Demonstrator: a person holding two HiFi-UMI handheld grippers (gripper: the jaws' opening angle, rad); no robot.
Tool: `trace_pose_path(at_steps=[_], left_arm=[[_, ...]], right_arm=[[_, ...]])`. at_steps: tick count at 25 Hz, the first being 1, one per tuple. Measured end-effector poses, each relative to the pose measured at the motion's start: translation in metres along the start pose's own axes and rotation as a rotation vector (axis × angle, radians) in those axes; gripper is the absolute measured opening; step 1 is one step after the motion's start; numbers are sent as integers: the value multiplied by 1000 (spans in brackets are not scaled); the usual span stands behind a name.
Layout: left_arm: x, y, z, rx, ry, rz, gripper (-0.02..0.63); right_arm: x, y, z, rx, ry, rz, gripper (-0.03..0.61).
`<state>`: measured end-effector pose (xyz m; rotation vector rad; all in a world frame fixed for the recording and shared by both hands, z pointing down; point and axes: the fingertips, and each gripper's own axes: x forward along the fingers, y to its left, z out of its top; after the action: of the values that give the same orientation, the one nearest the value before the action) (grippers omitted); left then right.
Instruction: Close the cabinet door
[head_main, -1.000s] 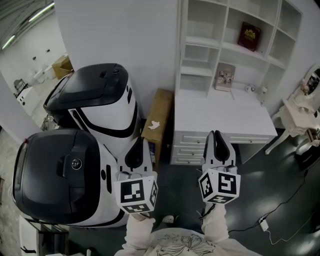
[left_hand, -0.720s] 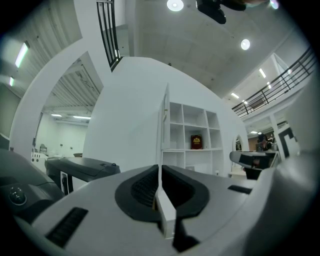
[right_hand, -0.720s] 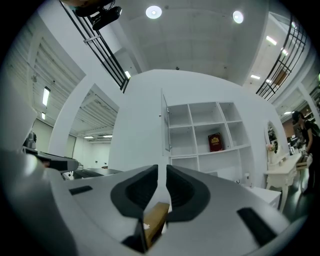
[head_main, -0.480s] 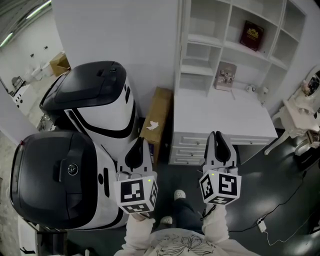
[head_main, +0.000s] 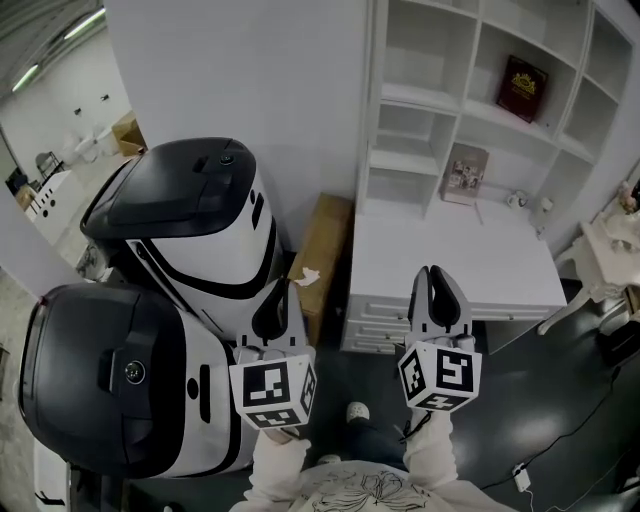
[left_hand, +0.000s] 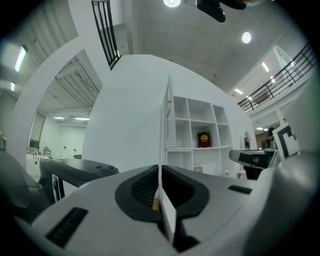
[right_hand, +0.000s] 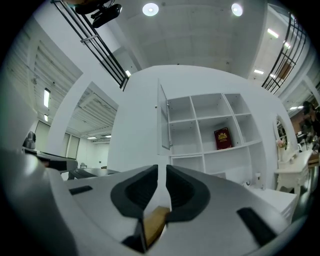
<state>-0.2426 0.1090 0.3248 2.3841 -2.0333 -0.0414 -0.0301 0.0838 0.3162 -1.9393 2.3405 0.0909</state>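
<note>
Approach stage: cabinet door (right_hand: 162, 118) stands open, edge-on, well ahead of and above both jaws. Left gripper (head_main: 276, 291) and right gripper (head_main: 433, 273) have jaws nearly together, holding nothing. Advised: raise one gripper and press the door's free edge steadily toward the shelves (right_hand: 202, 121).

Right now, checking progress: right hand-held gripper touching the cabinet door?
Apart. Right gripper view: cabinet door stands far beyond the right hand-held gripper.
</note>
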Motion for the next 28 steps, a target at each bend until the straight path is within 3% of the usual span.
trace_pose_path(at_steps=[16,28], left_arm=[[116,-15,12,15,-21,108,21],[145,-1,0,10,13,150,21]], right_arm=[[131,-51,1,12,-8,116,38],[181,-37,1,1,-4,193,45]])
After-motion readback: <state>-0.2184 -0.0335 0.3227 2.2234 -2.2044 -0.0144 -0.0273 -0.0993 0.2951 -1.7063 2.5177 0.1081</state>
